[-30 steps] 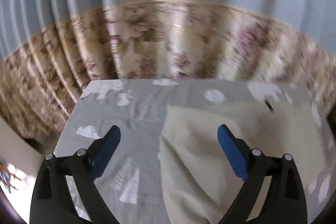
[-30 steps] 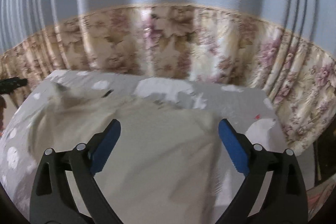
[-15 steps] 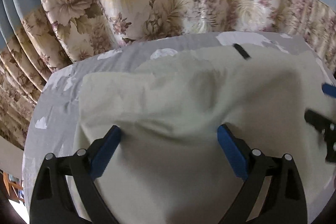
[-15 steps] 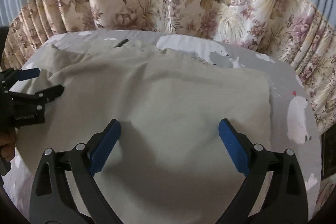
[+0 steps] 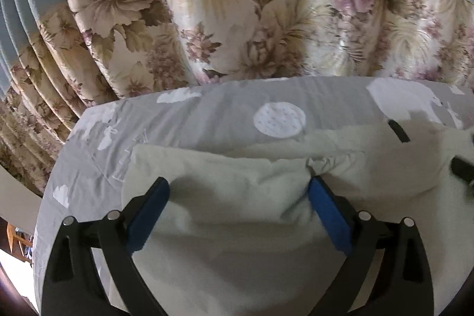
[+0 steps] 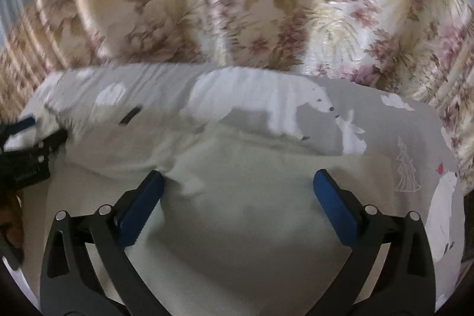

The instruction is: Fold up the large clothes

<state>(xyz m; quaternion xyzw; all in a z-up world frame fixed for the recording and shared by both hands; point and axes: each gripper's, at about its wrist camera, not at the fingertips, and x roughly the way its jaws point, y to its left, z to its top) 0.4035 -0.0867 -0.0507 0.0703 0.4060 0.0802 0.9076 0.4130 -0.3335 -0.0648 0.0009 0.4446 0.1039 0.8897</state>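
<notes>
A large cream garment (image 5: 237,215) lies spread on a grey printed sheet (image 5: 213,114); it also fills the right wrist view (image 6: 251,197). A small black tag (image 5: 398,131) sits near its far edge, also seen in the right wrist view (image 6: 129,115). My left gripper (image 5: 238,187) is open, low over the garment's far left part, its fingers pressing into the cloth. My right gripper (image 6: 238,181) is open, low over the far right part. The left gripper shows at the left edge of the right wrist view (image 6: 26,156).
The sheet (image 6: 400,123), printed with polar bears and clouds, covers a table or bed. A floral curtain (image 5: 237,19) hangs right behind its far edge. The sheet's left edge (image 5: 56,182) drops off to a floor area.
Both grippers have moved forward and down toward the garment's far edge, and stayed open. The garment now bunches slightly at the fingertips.
</notes>
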